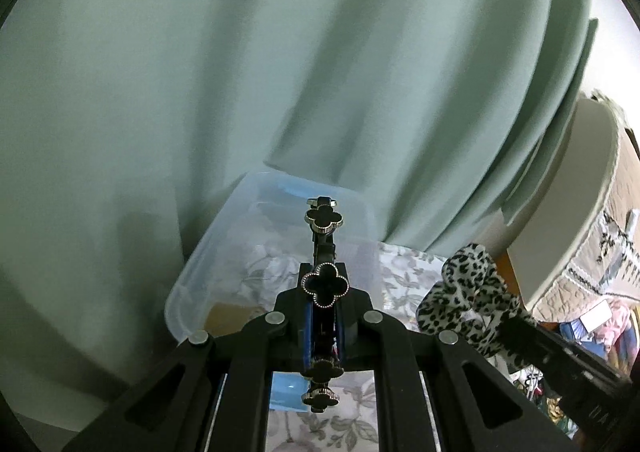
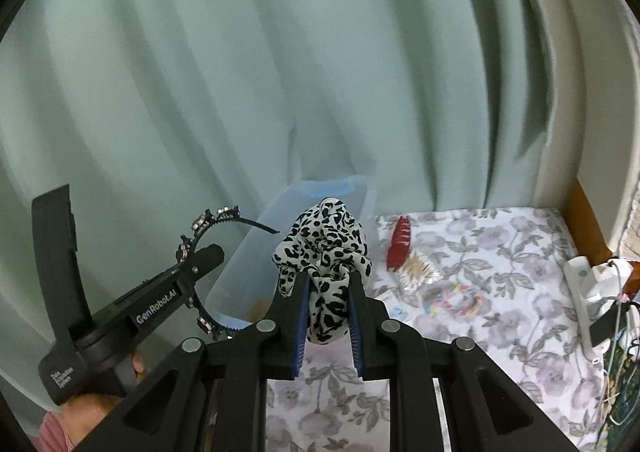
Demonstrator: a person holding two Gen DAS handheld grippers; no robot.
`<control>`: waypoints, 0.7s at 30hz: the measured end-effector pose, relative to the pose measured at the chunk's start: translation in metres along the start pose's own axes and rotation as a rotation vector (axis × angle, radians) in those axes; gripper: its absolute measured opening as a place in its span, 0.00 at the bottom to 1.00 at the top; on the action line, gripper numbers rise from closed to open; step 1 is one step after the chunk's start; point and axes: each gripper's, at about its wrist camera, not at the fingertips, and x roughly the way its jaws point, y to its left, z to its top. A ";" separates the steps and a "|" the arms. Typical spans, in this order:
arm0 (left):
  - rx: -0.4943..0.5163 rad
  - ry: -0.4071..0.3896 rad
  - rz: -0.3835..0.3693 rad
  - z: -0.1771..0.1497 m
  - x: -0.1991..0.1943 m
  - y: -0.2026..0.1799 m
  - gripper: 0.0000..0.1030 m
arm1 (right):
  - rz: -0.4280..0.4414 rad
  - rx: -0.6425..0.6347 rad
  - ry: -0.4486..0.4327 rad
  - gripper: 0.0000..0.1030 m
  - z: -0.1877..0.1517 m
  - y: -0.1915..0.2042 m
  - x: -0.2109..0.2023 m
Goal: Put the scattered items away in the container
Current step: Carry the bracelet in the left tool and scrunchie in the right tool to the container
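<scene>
My left gripper point(image 1: 323, 316) is shut on a black headband point(image 1: 324, 218) set with clover-shaped ornaments; it sticks up between the pads, over the clear plastic container point(image 1: 188, 280). From the right wrist view the same headband point(image 2: 208, 228) curves out of the left gripper point(image 2: 200, 260), which a hand holds. My right gripper point(image 2: 330, 300) is shut on a leopard-print scrunchie point(image 2: 324, 244), held just in front of the container point(image 2: 240, 272). In the left wrist view that scrunchie point(image 1: 468, 292) hangs at the right, beside the container.
A floral cloth point(image 2: 500, 252) covers the surface. On it lie a red hair claw point(image 2: 398, 242), a pale claw clip point(image 2: 420, 268) and a pastel bead bracelet point(image 2: 452, 300). Green curtains point(image 2: 240, 72) hang behind the container. A white power strip point(image 2: 592, 292) sits at the right edge.
</scene>
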 end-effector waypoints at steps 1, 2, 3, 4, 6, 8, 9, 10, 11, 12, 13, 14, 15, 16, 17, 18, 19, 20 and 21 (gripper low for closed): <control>-0.007 0.000 0.003 0.001 0.000 0.004 0.09 | 0.001 -0.006 0.013 0.19 -0.001 0.004 0.004; -0.014 0.000 0.005 0.001 0.001 0.008 0.09 | 0.001 -0.011 0.025 0.19 -0.002 0.007 0.008; -0.019 0.000 0.007 0.001 0.001 0.011 0.09 | 0.002 -0.017 0.032 0.19 -0.003 0.010 0.011; -0.024 0.002 0.009 0.000 0.002 0.015 0.09 | 0.002 -0.022 0.042 0.19 -0.004 0.013 0.015; -0.034 0.005 0.012 0.000 0.002 0.021 0.09 | 0.000 -0.029 0.065 0.19 -0.007 0.017 0.024; -0.040 0.007 0.014 -0.001 0.003 0.026 0.09 | -0.002 -0.032 0.082 0.19 -0.010 0.019 0.031; -0.044 0.008 0.014 0.000 0.004 0.028 0.09 | -0.003 -0.033 0.090 0.19 -0.010 0.020 0.035; -0.048 0.010 0.014 0.000 0.005 0.030 0.09 | -0.005 -0.036 0.097 0.19 -0.011 0.021 0.038; -0.052 0.013 0.016 0.000 0.005 0.033 0.09 | -0.007 -0.037 0.105 0.19 -0.012 0.022 0.042; -0.054 0.016 0.016 0.001 0.006 0.035 0.09 | -0.008 -0.037 0.113 0.19 -0.012 0.022 0.046; -0.057 0.018 0.014 0.001 0.008 0.037 0.09 | -0.008 -0.036 0.121 0.19 -0.012 0.023 0.050; -0.059 0.019 0.012 0.001 0.010 0.038 0.09 | -0.006 -0.034 0.129 0.19 -0.013 0.024 0.054; -0.059 0.019 0.010 0.001 0.011 0.039 0.09 | -0.004 -0.031 0.137 0.19 -0.013 0.024 0.058; -0.059 0.019 0.009 0.002 0.012 0.040 0.09 | -0.006 -0.031 0.144 0.19 -0.013 0.024 0.062; -0.059 0.020 0.006 0.002 0.013 0.041 0.09 | -0.009 -0.032 0.152 0.20 -0.014 0.025 0.067; -0.060 0.020 0.003 0.002 0.014 0.042 0.09 | -0.010 -0.031 0.159 0.20 -0.014 0.025 0.071; -0.061 0.022 0.001 0.003 0.016 0.043 0.09 | -0.011 -0.031 0.165 0.20 -0.014 0.026 0.074; -0.063 0.022 0.000 0.003 0.017 0.044 0.09 | -0.011 -0.030 0.171 0.20 -0.015 0.026 0.077; -0.066 0.021 -0.003 0.003 0.016 0.045 0.09 | -0.013 -0.030 0.176 0.20 -0.015 0.026 0.080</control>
